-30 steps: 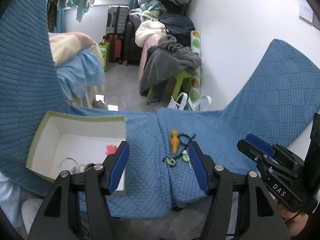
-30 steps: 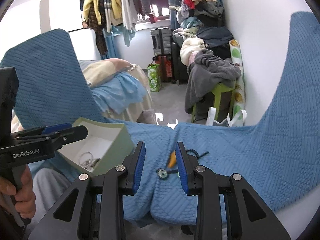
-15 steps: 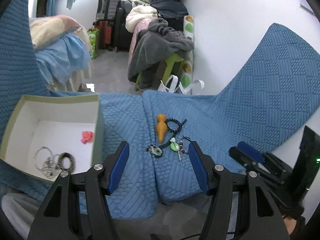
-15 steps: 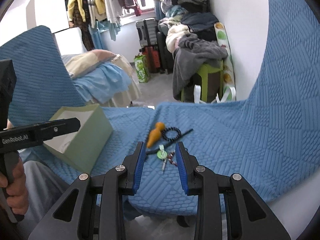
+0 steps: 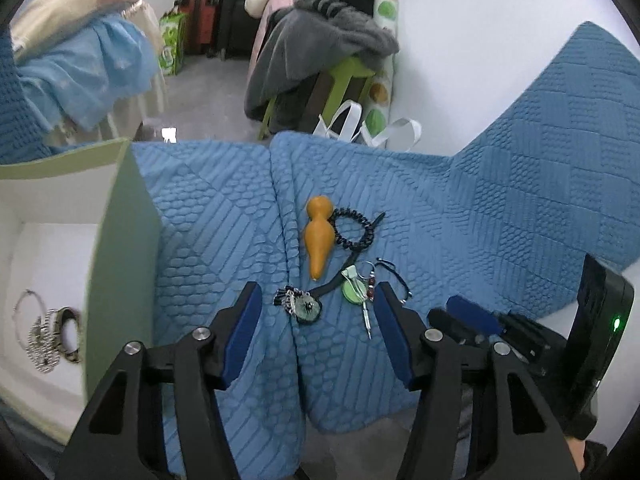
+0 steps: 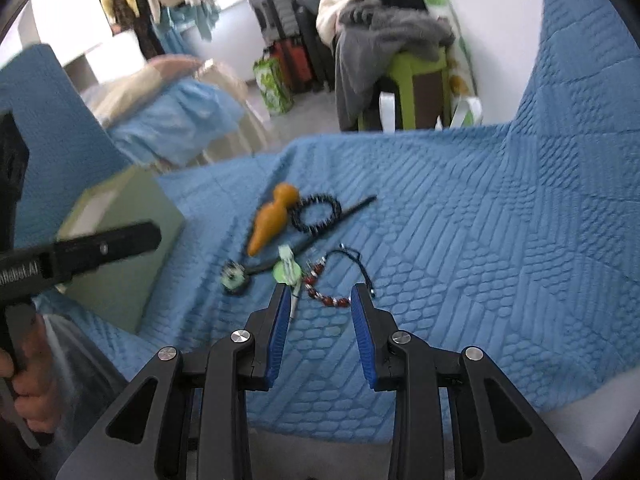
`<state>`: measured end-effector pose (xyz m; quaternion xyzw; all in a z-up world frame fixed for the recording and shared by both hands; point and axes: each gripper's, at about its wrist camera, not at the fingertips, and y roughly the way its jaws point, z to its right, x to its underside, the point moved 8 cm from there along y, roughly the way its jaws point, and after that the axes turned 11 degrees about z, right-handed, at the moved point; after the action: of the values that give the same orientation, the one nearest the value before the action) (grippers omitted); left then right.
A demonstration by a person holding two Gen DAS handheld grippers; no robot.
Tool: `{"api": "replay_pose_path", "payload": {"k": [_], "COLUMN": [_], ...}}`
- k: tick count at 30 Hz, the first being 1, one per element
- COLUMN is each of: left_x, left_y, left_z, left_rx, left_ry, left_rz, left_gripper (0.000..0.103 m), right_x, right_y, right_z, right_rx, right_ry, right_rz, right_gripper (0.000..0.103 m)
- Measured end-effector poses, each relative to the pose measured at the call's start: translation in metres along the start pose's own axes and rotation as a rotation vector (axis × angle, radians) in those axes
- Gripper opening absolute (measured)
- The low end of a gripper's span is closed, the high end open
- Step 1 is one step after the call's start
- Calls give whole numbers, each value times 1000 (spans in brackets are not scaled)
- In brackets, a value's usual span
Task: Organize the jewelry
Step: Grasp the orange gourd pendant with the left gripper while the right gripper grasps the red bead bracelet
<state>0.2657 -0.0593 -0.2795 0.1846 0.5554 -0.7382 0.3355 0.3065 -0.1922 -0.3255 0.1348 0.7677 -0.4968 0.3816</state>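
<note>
Several pieces of jewelry lie on a blue quilted cloth (image 5: 460, 208): an orange gourd charm (image 5: 318, 236), a black bead bracelet (image 5: 354, 228), a dark green pendant on a black cord (image 5: 302, 306), a green disc charm with a silver pin (image 5: 354, 290) and a red bead bracelet (image 6: 324, 298). My left gripper (image 5: 317, 292) hovers just short of the pendant, its jaws closing with nothing pressed between them. My right gripper (image 6: 320, 294) is narrowly open, and the red bead bracelet lies on the cloth at its tips. The gourd (image 6: 272, 220) and the pendant (image 6: 234, 276) also show in the right wrist view.
A pale green box (image 5: 120, 240) with a white inside stands at the left and holds a silver chain and a ring (image 5: 44, 332). The cloth's near edge drops off below the grippers. A person's hand (image 6: 24, 380) grips the left gripper's handle. Clothes, suitcases and a green stool fill the room behind.
Both grippers have come down and closer to the jewelry, which now looks larger and sits at their tips. The box has slid toward the left edge of both views.
</note>
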Motion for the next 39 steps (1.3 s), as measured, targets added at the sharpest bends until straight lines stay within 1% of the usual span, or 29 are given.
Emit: {"api": "replay_pose_path", "payload": {"k": [2, 6, 8, 10, 12, 14, 15, 16, 18, 20, 22, 24, 25, 26, 27, 31, 34, 39], "left_x": [-1, -1, -1, 0, 1, 2, 2, 2, 1, 0, -1, -3, -4, -4, -5, -8, -6, -3], "left_y": [13, 39, 49, 56, 61, 63, 63, 65, 66, 67, 69, 70, 71, 72, 73, 77, 80, 84], "left_z": [-2, -6, -9, -11, -11, -12, -12, -12, -11, -10, -10, -11, -11, -10, -9, -2, 0, 4], "left_rx": [-3, -13, -29, -26, -28, -32, -32, -29, -26, -32, -33, -32, -31, -29, -27, -20, -17, -18], "left_ry": [-12, -24, -31, -53, -62, -58, -55, -53, -43, -33, -34, -41, -44, -44, -43, -22, -15, 28], "left_rz": [-15, -50, -65, -78, -85, -87, -88, -90, -96, -91, -92, -94, -95, -95, -96, -96, -103, -104], "left_gripper": [57, 50, 49, 48, 48, 48, 46, 42, 39, 38, 35, 34, 34, 34, 34, 34, 34, 34], "right_x": [7, 15, 16, 14, 14, 14, 13, 12, 13, 17, 21, 22, 23, 23, 23, 18, 9, 6], "right_y": [13, 29, 34, 39, 43, 48, 49, 50, 54, 58, 59, 58, 57, 57, 56, 54, 48, 44], "right_z": [-1, -2, -3, -5, -9, -12, -12, -12, -12, -15, -19, -20, -20, -19, -16, 1, 19, 32], "right_rx": [-23, -49, -62, -73, -85, -82, -76, -73, -52, -28, -7, 5, 4, 4, 4, 32, 41, 47], "right_ry": [-6, -15, -24, -39, -60, -86, -99, -109, -141, -197, -264, -291, -289, -285, -272, -176, -76, -18], "right_rz": [-44, -88, -96, -97, -101, -108, -101, -99, -107, -123, -120, -117, -120, -124, -131, -128, -93, -75], "right_gripper": [28, 28, 28, 27, 23, 20, 19, 19, 19, 18, 18, 17, 14, 8, 6, 5, 5, 5]}}
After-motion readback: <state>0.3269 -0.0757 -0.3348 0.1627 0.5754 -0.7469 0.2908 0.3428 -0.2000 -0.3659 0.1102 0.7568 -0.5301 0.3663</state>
